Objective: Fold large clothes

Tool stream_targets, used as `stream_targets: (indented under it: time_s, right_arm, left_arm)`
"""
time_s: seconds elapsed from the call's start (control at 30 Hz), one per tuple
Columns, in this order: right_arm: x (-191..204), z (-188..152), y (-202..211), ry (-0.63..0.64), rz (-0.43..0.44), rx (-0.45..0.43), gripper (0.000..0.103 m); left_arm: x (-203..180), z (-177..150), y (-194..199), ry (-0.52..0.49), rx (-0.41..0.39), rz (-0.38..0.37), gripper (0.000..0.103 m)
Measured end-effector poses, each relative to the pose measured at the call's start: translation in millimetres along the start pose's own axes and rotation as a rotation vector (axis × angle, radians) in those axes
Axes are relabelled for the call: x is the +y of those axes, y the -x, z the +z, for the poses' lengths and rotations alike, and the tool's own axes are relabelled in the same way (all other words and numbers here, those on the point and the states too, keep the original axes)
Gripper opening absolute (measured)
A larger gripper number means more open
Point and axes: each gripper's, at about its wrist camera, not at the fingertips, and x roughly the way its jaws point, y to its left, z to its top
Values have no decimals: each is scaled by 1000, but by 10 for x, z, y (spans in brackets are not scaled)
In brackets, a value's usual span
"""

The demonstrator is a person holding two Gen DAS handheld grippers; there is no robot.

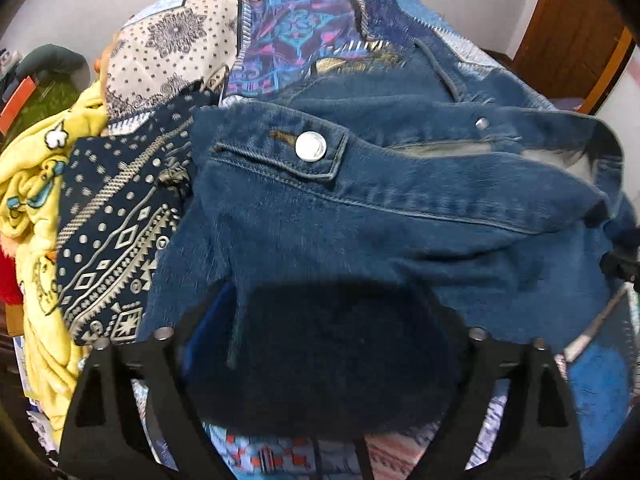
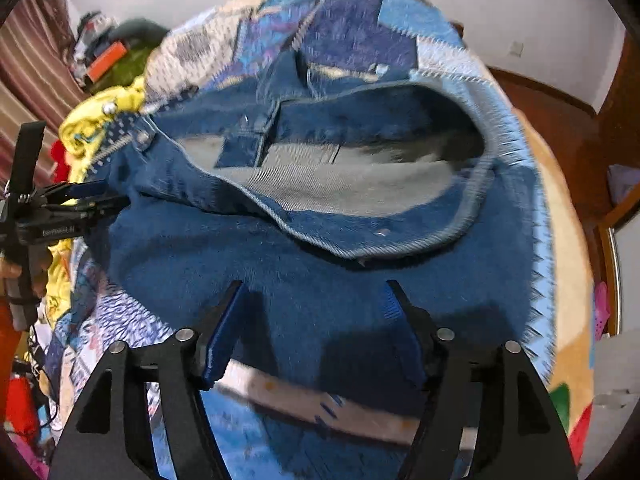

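The denim jacket (image 2: 280, 264) is lying bunched on a patchwork quilt (image 2: 348, 28), its hem gaping toward twelve o'clock in the right wrist view, so one fold appears laid and let go. The right gripper (image 2: 312, 320) is hovering with fingers spread over the denim's near edge, nothing pinched. At nine o'clock the left gripper (image 2: 100, 196) is standing equally released beside the cloth; its own view is showing denim slumped between wide fingers (image 1: 476, 344). A yellow garment (image 1: 36, 184) is lying heaped at nine o'clock.
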Motion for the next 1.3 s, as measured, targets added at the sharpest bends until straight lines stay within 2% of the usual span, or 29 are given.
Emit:
stream_targets:
  time_s: [0.03,0.17,0.23,0.33,0.43,0.5,0.6,0.8,0.83,0.9,1.07,1.2,1.3]
  right_arm:
    - [22,46,-77,12,-14,9,66]
    - [72,268,-263,48,-55,34,66]
    - [53,464,-327,51,-79,36,66]
    - [-9,727,-357,28,-136,-5,66]
    - [-211,993,-287,-69,-226,-100,66]
    - [-343,1072,-176,-131,-289,-166,66]
    - [-496,1039,54,-202,-217,-224,66]
    - [-539,708,352,-156,-179,-211,66]
    - [-541,696,336,-143,-174,-199,66]
    - [-452,579,324,-102,-167,-171,66]
    - [-164,388,218,-21,-156,-139,66]
    - [217,267,129,46,-85,-128,66]
    - [484,240,-36,99,-26,-99,68]
  left_arm:
    - [14,2,-28,-5,-26,20,102]
    - [12,88,-47,-61,-71,26,103]
    - [10,211,-29,-82,-113,92,103]
    - [174,482,-24,-27,-164,249,99]
    - [493,684,-38,92,-169,228,99]
    - [707,748,-3,177,-167,133,99]
    - [857,761,106,213,-184,60,99]
    - [972,654,345,204,-189,84,99]
    - [968,618,401,199,-200,116,99]
    - [964,554,498,197,-214,149,99]
    - [853,298,671,167,-212,76,99]
    - [661,7,557,121,-133,39,99]
    - [549,-227,449,116,-93,49,99]
